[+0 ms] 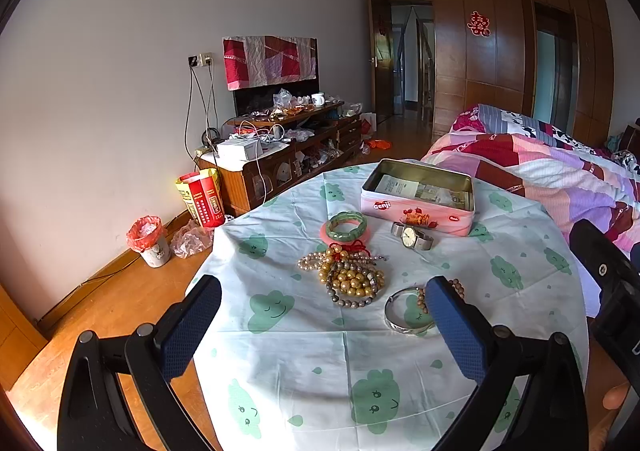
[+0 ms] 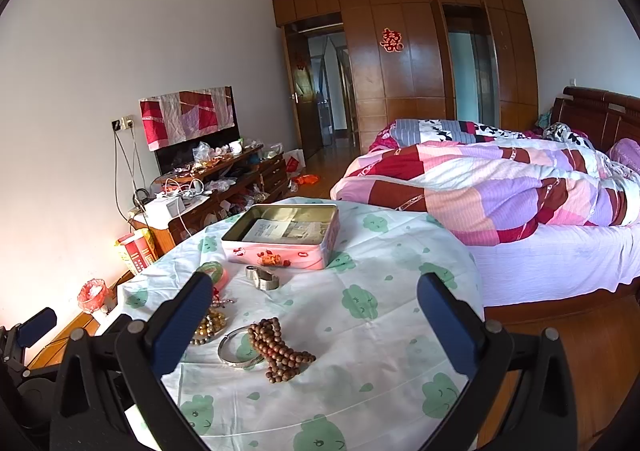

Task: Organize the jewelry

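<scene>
Brown wooden bead strand [image 2: 280, 351] lies mid-surface between the gaping right tongs [image 2: 316, 311]; left tongs [image 1: 324, 315] gape too.

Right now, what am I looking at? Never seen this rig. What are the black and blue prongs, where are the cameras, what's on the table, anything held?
No robot: a person holds two hand-held grippers, each with a fisheye camera looking along its blue-padded fingers. One picture is the left gripper, the other the right gripper. Both are open and hold nothing. On the round table's cloud-print cloth lie an open pink tin, a green bangle, a wristwatch, a heap of pearl and bead strands, a silver bangle and brown wooden beads.
</scene>
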The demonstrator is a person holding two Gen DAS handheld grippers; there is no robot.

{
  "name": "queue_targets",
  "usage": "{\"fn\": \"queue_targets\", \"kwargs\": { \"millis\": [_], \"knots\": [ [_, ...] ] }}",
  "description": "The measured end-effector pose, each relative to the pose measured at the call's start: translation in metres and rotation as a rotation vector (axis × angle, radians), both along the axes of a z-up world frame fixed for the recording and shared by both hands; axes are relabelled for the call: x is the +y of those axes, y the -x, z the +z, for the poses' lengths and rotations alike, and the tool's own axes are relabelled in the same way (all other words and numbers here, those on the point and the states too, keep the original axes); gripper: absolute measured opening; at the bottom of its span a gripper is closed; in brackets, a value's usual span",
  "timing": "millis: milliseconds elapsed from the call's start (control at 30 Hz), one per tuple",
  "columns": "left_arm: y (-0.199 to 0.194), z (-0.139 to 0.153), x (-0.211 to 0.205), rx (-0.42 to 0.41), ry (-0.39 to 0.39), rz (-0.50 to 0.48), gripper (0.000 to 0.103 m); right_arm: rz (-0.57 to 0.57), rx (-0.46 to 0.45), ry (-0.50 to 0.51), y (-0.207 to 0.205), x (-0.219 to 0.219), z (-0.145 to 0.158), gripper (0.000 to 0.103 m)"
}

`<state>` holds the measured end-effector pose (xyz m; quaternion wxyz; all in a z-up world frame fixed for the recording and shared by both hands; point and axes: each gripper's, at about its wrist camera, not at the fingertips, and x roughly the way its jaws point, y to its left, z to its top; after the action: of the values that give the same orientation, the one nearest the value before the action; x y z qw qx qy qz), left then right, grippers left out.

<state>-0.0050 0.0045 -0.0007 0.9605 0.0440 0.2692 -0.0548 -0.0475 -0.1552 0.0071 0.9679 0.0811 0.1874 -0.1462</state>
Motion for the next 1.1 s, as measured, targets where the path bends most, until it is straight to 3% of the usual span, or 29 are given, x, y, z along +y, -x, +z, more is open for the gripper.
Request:
{"fn": "queue_targets", "kwargs": {
  "millis": [1100],
  "knots": [
    [-0.0063, -0.0086, -0.0045, 0.023, 0.003, -0.005, 0.102, 0.011, 0.012, -0.005, -0.0026, 0.0023, -0.0044, 0.103]
  ]
}}
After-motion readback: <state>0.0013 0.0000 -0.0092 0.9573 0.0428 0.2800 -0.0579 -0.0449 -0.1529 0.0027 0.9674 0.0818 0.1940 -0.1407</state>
